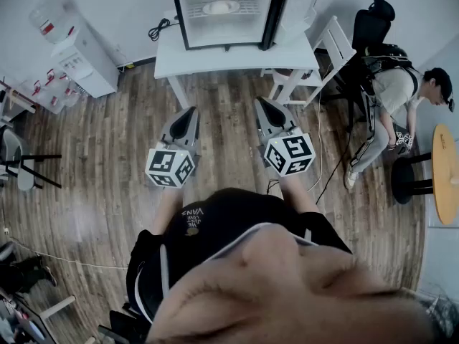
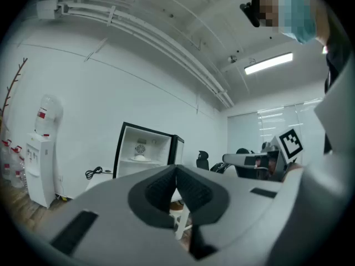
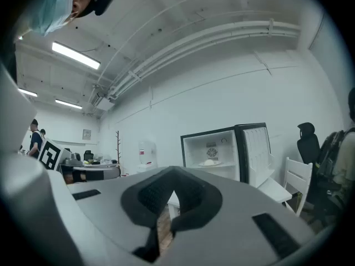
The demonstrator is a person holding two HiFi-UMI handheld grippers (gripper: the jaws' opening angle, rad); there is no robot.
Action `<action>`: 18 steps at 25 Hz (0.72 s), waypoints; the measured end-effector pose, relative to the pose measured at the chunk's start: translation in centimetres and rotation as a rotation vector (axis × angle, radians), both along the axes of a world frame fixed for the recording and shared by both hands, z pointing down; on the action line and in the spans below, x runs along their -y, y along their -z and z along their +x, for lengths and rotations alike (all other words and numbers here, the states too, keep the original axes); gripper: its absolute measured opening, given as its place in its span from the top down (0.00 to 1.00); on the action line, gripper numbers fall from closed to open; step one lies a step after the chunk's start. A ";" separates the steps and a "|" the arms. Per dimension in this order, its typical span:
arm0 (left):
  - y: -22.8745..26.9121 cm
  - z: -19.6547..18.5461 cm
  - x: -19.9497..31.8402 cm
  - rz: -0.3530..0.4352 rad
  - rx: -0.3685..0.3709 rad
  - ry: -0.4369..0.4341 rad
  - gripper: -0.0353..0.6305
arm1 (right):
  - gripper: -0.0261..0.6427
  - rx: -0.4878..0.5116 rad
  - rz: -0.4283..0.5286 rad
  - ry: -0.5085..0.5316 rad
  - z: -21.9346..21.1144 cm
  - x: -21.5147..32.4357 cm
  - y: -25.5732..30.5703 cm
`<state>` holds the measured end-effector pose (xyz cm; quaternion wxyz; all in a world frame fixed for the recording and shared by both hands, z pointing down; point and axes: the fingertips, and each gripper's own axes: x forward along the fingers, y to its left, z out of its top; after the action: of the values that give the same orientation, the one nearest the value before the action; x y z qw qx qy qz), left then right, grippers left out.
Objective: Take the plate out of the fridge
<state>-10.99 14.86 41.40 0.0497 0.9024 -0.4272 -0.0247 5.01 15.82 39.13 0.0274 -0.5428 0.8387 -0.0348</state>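
Nearest, the left gripper point(image 1: 191, 112) and the right gripper point(image 1: 261, 103) are held side by side over the wooden floor point(image 1: 229, 135), each with its jaws pressed together and nothing between them. Beyond them a white table point(image 1: 237, 57) is seen, and on it a small fridge point(image 1: 181, 20) with its door point(image 1: 297, 6) swung open. The plate point(image 1: 220, 7) lies on the shelf inside, well apart from both grippers. The approach is judged not yet begun: the fridge must be neared, one gripper opened, and its jaws set about the plate's rim.
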 end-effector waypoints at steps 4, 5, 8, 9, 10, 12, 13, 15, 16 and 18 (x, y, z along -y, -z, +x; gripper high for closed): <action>-0.2 -0.9 0.5 -0.003 0.001 -0.011 0.92 | 0.95 0.002 -0.004 -0.006 -1.0 0.4 -0.2; -0.2 -1.1 0.7 -0.002 0.001 -0.014 0.92 | 0.95 0.002 -0.004 -0.009 -1.2 0.5 -0.2; -0.4 -1.5 1.2 0.000 0.002 -0.030 0.92 | 0.95 0.003 0.001 -0.023 -1.6 0.8 -0.3; -0.4 -1.6 1.3 -0.001 0.003 -0.035 0.92 | 0.95 0.005 0.004 -0.028 -1.8 0.9 -0.3; -0.5 -1.8 1.4 -0.003 0.004 -0.040 0.92 | 0.95 0.009 0.006 -0.032 -1.9 0.9 -0.2; -0.5 -2.1 1.7 -0.006 0.005 -0.052 0.92 | 0.95 0.023 0.009 -0.042 -2.2 1.0 -0.1; -0.6 -2.2 1.8 -0.007 0.005 -0.059 0.92 | 0.95 0.029 0.009 -0.046 -2.3 1.1 -0.1; -0.7 -2.4 2.0 -0.006 0.009 -0.072 0.92 | 0.95 0.028 0.010 -0.052 -2.7 1.2 -0.1; -0.8 -2.6 2.1 -0.007 0.012 -0.075 0.92 | 0.95 0.024 0.010 -0.055 -2.8 1.2 -0.2; -0.9 -2.7 2.4 -0.010 0.009 -0.081 0.92 | 0.95 0.016 0.010 -0.062 -3.0 1.3 -0.2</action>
<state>-13.73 12.47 42.29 0.0534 0.9188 -0.3907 -0.0164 2.00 14.55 39.32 0.0379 -0.5680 0.8215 -0.0342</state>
